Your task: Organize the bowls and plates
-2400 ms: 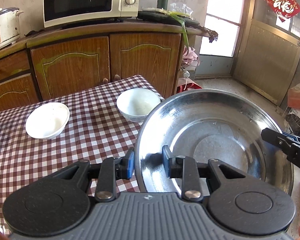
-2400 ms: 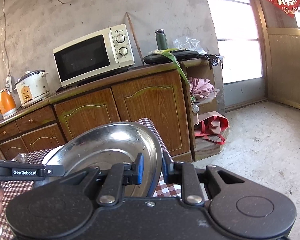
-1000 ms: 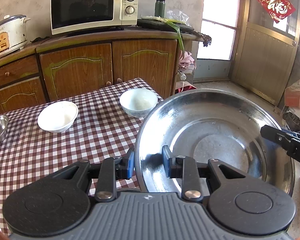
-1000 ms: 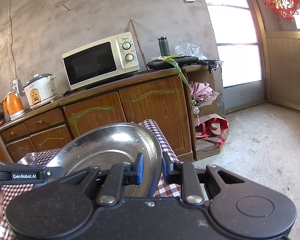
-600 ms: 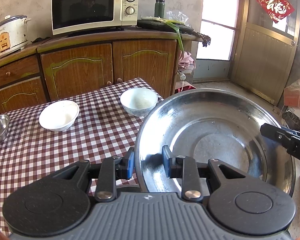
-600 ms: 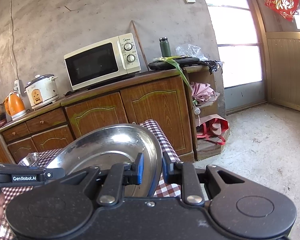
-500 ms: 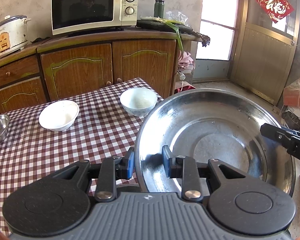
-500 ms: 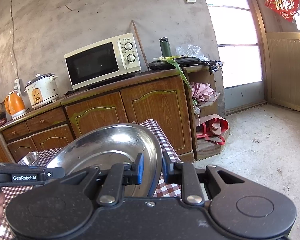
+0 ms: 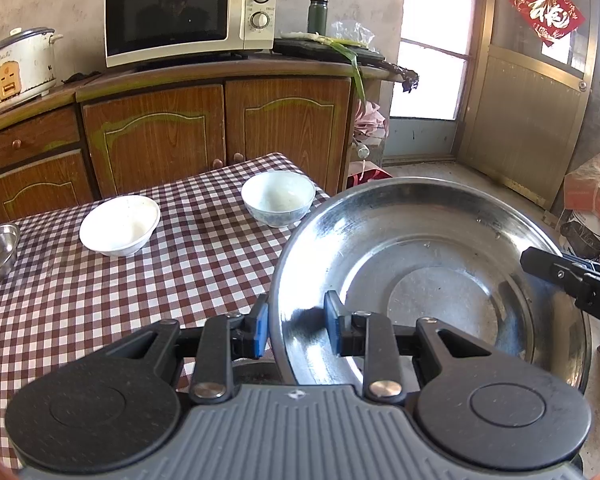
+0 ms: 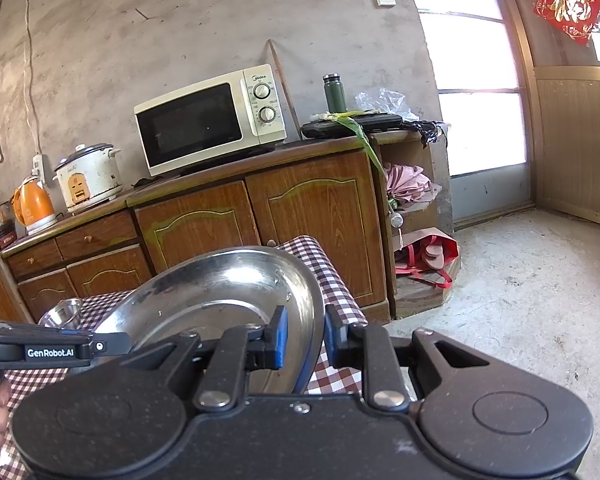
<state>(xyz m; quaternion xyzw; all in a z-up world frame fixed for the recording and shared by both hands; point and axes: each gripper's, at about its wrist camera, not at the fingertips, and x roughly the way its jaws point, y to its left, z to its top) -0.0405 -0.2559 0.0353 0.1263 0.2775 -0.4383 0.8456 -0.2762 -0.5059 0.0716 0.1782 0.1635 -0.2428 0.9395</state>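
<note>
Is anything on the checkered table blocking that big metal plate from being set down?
Nothing visible does. The steel plate, pinched at its rim by the left claw and right claw, hangs past the table's edge. The two white bowls sit farther back, leaving bare tablecloth beside the plate.

Each camera sat just behind its own fingers, close on the steel plate (image 9: 428, 280). The left view looked down over the table (image 9: 100, 300). Both shared the microwave (image 10: 210, 120) toward 11 o'clock.
</note>
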